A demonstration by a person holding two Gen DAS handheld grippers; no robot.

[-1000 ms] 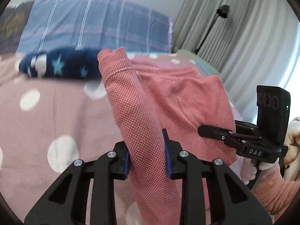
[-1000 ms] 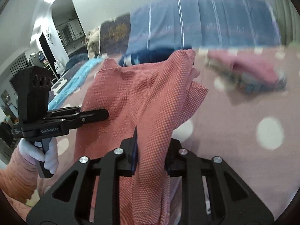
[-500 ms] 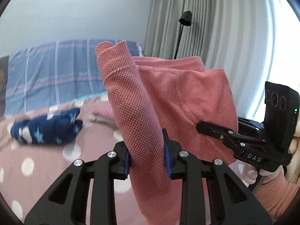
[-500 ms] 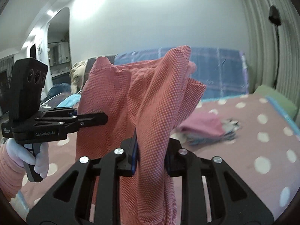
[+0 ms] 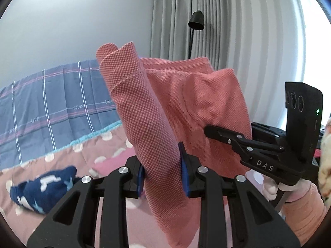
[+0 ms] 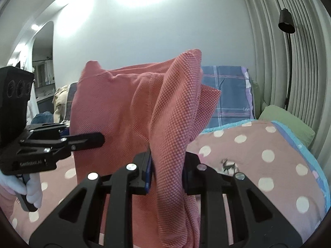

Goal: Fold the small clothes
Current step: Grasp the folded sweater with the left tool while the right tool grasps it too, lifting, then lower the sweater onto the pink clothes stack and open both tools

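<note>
A salmon-pink knit garment [image 5: 192, 103] hangs in the air between both grippers, above the bed. My left gripper [image 5: 162, 170] is shut on one bunched top corner of it. My right gripper [image 6: 167, 168] is shut on the other corner of the garment [image 6: 124, 111]. The right gripper also shows at the right of the left wrist view [image 5: 209, 129], and the left gripper at the left of the right wrist view [image 6: 101, 139]. The cloth hangs down below both and hides the bed under it.
The bed has a pink polka-dot cover [image 6: 258, 155]. A dark blue star-print garment [image 5: 43, 188] lies at lower left. A blue plaid quilt [image 5: 51, 107] lies at the head. A green pillow [image 6: 287, 124], grey curtains [image 5: 238, 31] and a black floor lamp [image 5: 195, 20] stand to the right.
Both grippers have lifted the pink garment up off the bed and tilted upward; the wall and curtains now fill the upper views and the bed has dropped lower.
</note>
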